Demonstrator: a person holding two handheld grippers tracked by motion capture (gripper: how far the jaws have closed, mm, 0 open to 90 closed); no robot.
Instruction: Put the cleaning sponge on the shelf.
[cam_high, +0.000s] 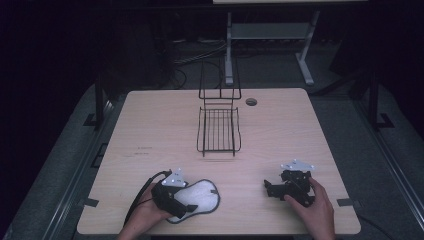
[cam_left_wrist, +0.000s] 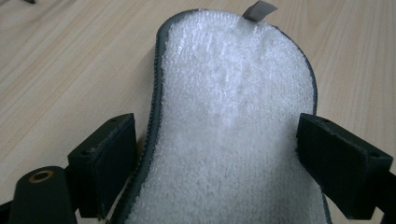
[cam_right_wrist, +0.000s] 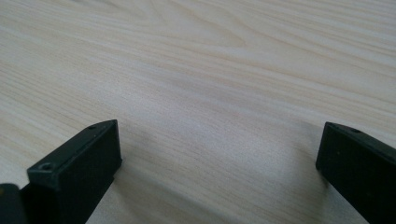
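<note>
Pad (cam_high: 200, 197) first, at the left: white fleecy thing w/ a dark stitched rim, lying flat on the table (cam_high: 165, 135) near my front edge. My left gripper (cam_high: 176, 199) sits over its near end. In the left gripper view the jaws stand apart, one on either side of the pad (cam_left_wrist: 233, 121), not yet pinching; the left jaw is just beside the rim, the right one near the other edge. A small grey tab (cam_left_wrist: 259, 10) sticks out at the pad's far end.

Step in hand, as I read it: lining up for a grasp on the pad. Next move prob. calls for dropping the jaws a touch lower, then closing across the narrow waist so both pads bite the fabric, not only the fluffy nap. It's soft, so it may fold or slip.

Mid-table, well apart from the pad, stands a black wire rack (cam_high: 218, 127), w/ an upright frame behind the tray part. Could be where the pad goes; can't say for sure.

Right side: my right gripper (cam_high: 272, 189) rests on the table, jaws wide apart, nothing between them but bare wood (cam_right_wrist: 210, 84).

Hard to make out: the pad's near end is cut off in the left gripper view & covered by my gripper from above; whether the jaws touch the table I can't tell. Room beyond the table is too dark to read.
</note>
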